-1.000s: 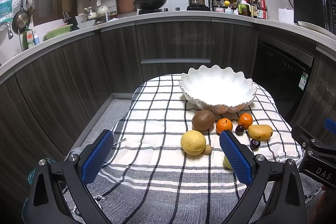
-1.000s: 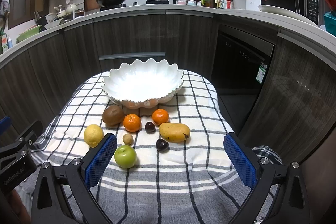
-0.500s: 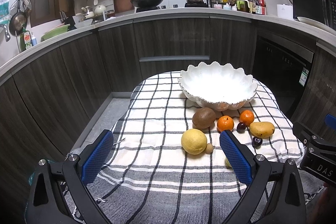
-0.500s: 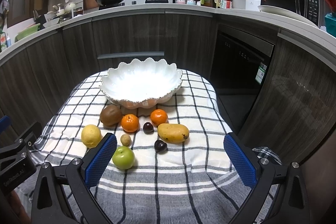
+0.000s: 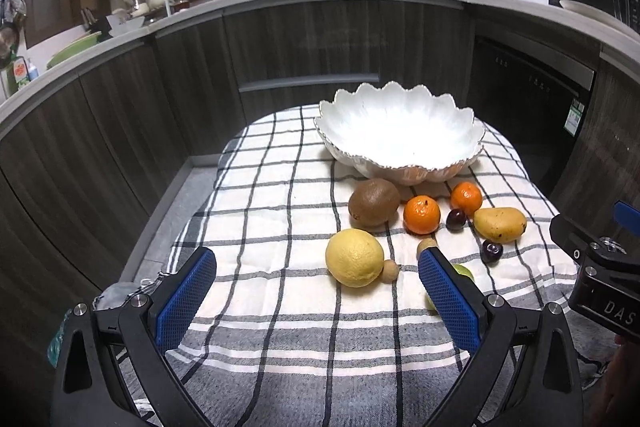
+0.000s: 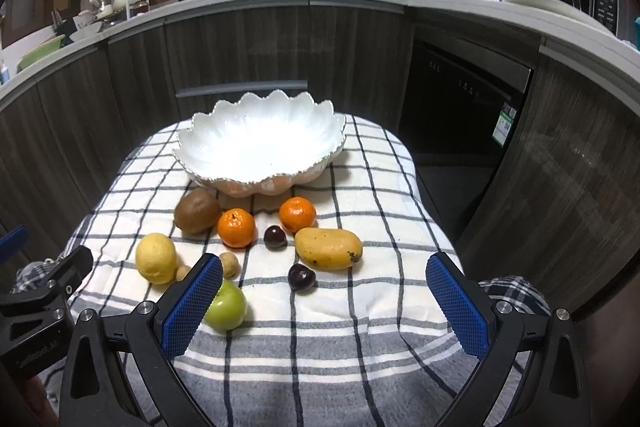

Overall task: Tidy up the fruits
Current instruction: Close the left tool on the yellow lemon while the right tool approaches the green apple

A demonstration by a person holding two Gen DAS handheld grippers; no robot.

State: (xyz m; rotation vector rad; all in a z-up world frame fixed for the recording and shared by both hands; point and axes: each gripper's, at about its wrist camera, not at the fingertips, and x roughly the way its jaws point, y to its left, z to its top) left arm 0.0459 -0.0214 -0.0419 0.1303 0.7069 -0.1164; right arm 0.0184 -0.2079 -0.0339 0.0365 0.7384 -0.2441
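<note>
Green apple [image 6: 226, 305] unobstructed from right wrist

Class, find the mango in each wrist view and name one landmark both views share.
Left wrist: the mango lies right of centre, below the bowl's right end.
Right wrist: the mango lies at centre, above the open fingers.
Shared landmark: the scalloped white bowl behind the fruit.

A: Any readable text?
B: "DAS" in white on the black body of the right gripper [image 5: 600, 291], right edge of the left wrist view. Cut off after that.
A: Anything else?
B: Green-white sticker [image 6: 505, 123] on the dark appliance door, print too small. Left gripper [image 6: 36, 311] lettering blurred.
</note>
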